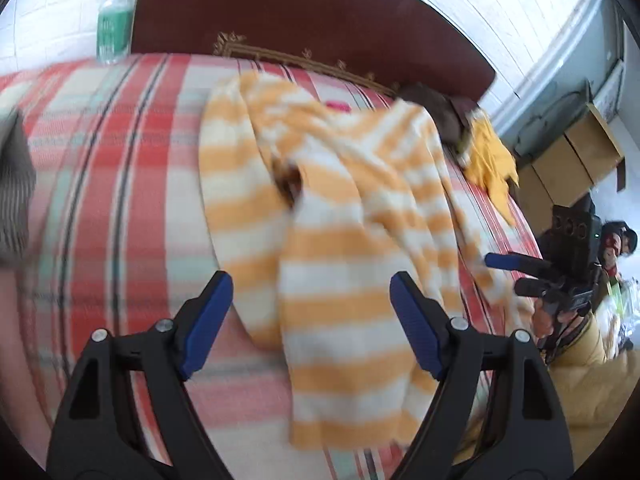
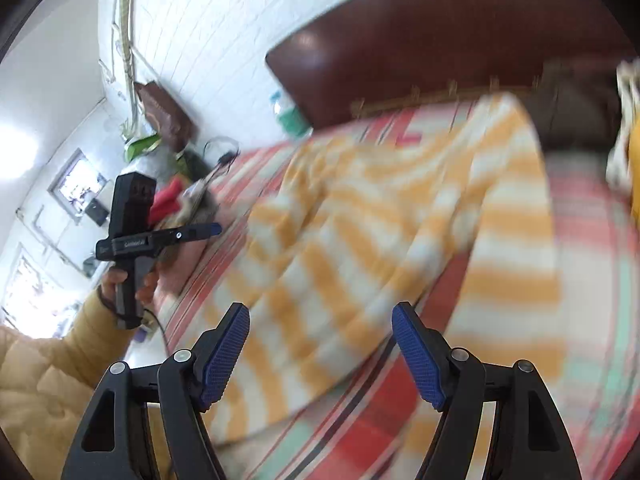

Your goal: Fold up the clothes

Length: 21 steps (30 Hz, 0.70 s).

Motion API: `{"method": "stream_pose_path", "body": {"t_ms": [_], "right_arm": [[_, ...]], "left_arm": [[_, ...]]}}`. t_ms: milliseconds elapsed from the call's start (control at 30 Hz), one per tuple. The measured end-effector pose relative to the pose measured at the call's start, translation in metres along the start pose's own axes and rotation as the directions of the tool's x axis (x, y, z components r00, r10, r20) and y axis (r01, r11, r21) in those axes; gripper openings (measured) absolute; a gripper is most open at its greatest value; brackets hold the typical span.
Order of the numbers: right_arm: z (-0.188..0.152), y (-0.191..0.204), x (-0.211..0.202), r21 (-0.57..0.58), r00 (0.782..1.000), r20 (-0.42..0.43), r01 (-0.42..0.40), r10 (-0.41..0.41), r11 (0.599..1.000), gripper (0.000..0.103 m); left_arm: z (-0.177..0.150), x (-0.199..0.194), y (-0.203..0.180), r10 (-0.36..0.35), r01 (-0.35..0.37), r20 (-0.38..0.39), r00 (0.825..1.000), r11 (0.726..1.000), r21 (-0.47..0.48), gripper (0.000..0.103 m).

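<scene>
An orange-and-white striped garment [image 1: 320, 208] lies crumpled on the red plaid bed cover [image 1: 112, 168], its lower end reaching the bed's near edge. My left gripper [image 1: 310, 280] hovers over that lower end, open, with nothing pinched between its blue pads. In the right wrist view the same garment [image 2: 360, 240] spreads across the bed, and my right gripper [image 2: 320, 312] stands open above its near edge, holding nothing. Each view shows the other gripper off to the side in a hand: the right gripper [image 1: 516, 272] and the left gripper [image 2: 200, 233]. Both views are blurred.
A dark red headboard [image 1: 304, 12] backs the bed, with a green bottle [image 1: 114, 20] at its left. A yellow cloth [image 1: 488, 164] and a dark brown item [image 1: 436, 112] lie at the far right. A grey striped cloth [image 1: 14, 184] is at the left. Cardboard boxes [image 1: 580, 148] stand beyond.
</scene>
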State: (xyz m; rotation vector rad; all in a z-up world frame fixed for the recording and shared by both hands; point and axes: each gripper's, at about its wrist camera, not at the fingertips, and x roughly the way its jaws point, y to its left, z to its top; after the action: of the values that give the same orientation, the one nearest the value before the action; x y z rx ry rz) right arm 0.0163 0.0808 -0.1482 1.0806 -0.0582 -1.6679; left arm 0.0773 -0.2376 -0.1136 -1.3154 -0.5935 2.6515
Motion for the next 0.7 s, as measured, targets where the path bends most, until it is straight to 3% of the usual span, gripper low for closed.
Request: {"method": "stream_pose_path", "body": {"t_ms": [167,367,567,700], "right_arm": [[-0.055,0.03,0.019,0.069,0.998,-0.061,0.016,-0.012,0.998,0.076],[-0.074,0.05,0.045,0.056,0.993,-0.11,-0.039,0.045,0.998,0.076],[-0.079,0.058,0.063,0.048,0.991,-0.113,-0.066,0.071,0.997,0.077],[-0.081,0.066,0.067,0.039,0.994,-0.098,-0.039,0.043,0.998,0.075]], "left_arm": [[-0.046,-0.008,-0.007,-0.009,0.009,-0.012,1.0,1.0,-0.01,0.082],[-0.08,0.007,-0.014,-0.043,0.042,-0.018,0.999,0.998,-0.046,0.082],[-0.081,0.017,-0.014,-0.078,0.08,0.022,0.997,0.991,-0.104,0.082],[-0.079,0.02,-0.018,-0.057,0.06,0.028,0.998,0.992,-0.115,0.082]]}}
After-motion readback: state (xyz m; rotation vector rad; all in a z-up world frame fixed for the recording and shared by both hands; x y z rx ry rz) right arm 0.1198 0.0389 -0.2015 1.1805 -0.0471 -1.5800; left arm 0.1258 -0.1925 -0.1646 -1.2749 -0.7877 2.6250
